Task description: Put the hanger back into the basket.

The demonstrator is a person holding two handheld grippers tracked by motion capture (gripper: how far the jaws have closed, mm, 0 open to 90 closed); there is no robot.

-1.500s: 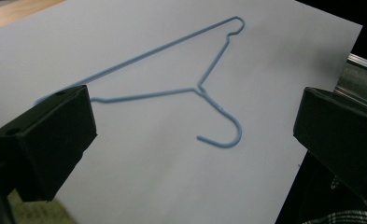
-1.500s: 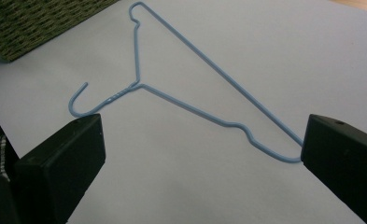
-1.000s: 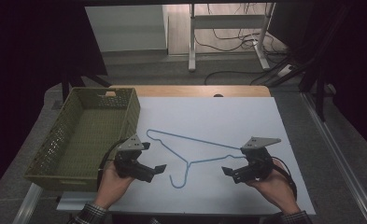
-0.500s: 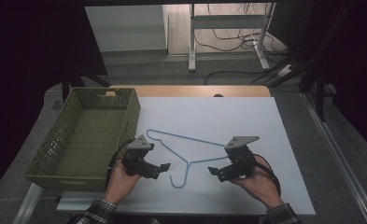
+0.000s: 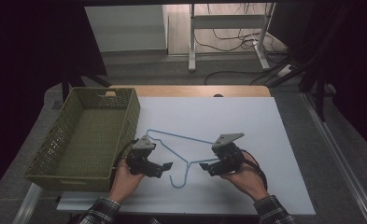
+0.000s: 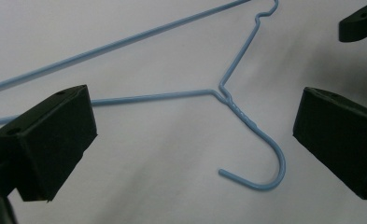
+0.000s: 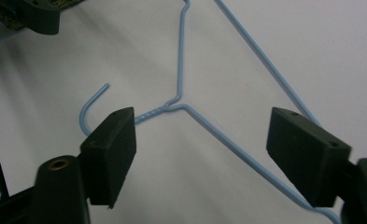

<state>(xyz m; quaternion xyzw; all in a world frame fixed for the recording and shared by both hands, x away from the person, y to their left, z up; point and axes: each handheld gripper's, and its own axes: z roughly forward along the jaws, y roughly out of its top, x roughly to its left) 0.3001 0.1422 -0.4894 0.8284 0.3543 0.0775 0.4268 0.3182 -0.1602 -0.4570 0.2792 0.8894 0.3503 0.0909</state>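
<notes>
Blue wire hanger (image 5: 181, 147) lies flat on the white table sheet (image 5: 246, 116), hook end toward the person, long bar away. Left gripper (image 5: 165, 166) sits just left of the hook, jaws spread wide and gripping nothing — in the left gripper view the hanger's neck and hook (image 6: 260, 154) lie between the two black jaws, not touched. Right gripper (image 5: 205, 167) is just right of the neck; its jaws have just been closing but are still apart, with the twisted neck (image 7: 158, 111) and one shoulder wire between them, pads not pressing yet — nothing grasped. Both grippers point at each other across the hook, close but apart. Green woven basket (image 5: 90, 135) stands on the table's left side, just beside the left hand (image 5: 125, 179), near the hanger's left corner. Right hand (image 5: 246, 175) rests low on the sheet. Bare sheet around the hook.
</notes>
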